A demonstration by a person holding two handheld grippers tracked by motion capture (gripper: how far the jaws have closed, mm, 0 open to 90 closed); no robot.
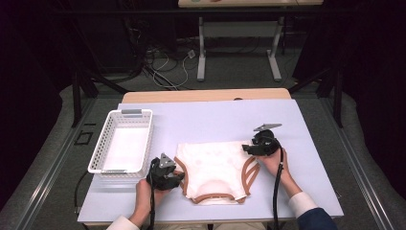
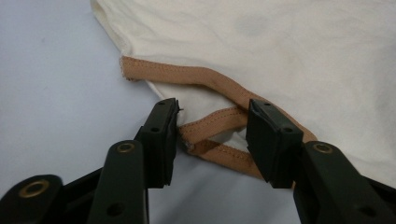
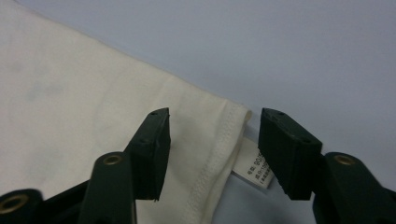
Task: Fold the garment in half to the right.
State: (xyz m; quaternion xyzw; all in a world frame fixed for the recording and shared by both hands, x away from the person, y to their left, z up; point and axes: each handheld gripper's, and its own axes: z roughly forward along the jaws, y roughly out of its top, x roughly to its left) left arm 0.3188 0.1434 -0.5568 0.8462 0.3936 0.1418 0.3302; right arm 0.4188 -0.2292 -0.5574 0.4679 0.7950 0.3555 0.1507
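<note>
Left tongs (image 2: 212, 140) half-open, astride the shirt's (image 1: 215, 167) tan trim (image 2: 215, 122); right tongs (image 3: 212, 154) likewise over its hem corner (image 3: 233, 122). Nothing gripped. Close squarely on both layers before lifting.

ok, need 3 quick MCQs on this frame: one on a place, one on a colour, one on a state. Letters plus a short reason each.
1. Where does the white basket stand relative to the garment?
A. to its left in the high view
B. to its right
C. on top of it

2. What colour is the garment's trim?
A. blue
B. tan brown
C. black

3. How do the left gripper's jaws stand at the trim?
A. clamped flat together with no gap
B. apart, with the trim between them
C. far from any cloth

Key:
1 A: in the high view the basket sits on the table's left part, the garment at the middle.
2 B: brown binding edges the cream cloth in the left gripper view.
3 B: the left gripper view shows a gap between the pads, with the brown trim lying in it.
</note>
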